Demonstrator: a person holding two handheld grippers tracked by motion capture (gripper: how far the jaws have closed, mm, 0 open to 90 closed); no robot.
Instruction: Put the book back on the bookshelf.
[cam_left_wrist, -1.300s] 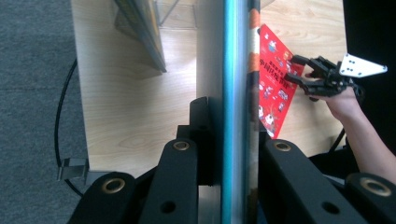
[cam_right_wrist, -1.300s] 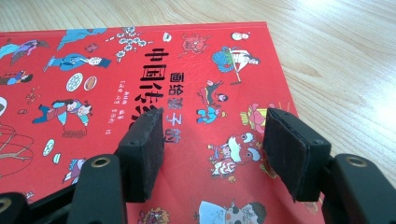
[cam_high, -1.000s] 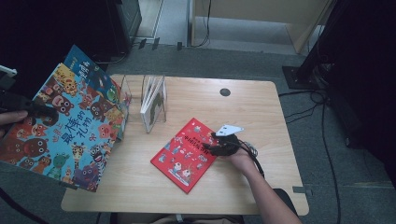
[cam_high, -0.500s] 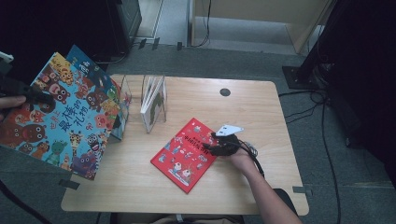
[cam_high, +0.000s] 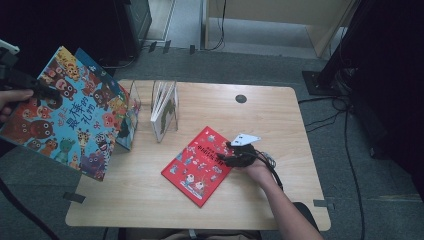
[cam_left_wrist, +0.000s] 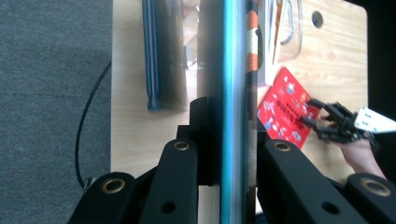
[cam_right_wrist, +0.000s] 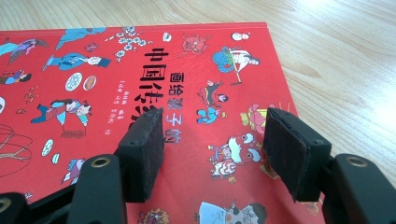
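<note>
The left hand (cam_high: 11, 97) was held raised beyond the worktop's (cam_high: 280, 200) left edge, with the left gripper (cam_high: 37, 91) pointing in toward the worktop. Its jaws were seen pinching the large blue picture book (cam_high: 65, 112) at its left edge; the book was held tilted in the air, cover toward the high camera. In the left gripper view, the book (cam_left_wrist: 232, 93) was seen edge-on, clamped between the two black jaws, a grip not resolved from above. The right forearm was extended from the lower edge across the worktop, and the right gripper (cam_high: 227, 155) was rested at the right edge of the red picture book (cam_high: 197, 165), which lay flat on the worktop. In the right gripper view, the jaws were spread, with the red cover (cam_right_wrist: 140, 79) beneath them and nothing pinched. A clear book stand (cam_high: 165, 107) was noted behind.
</note>
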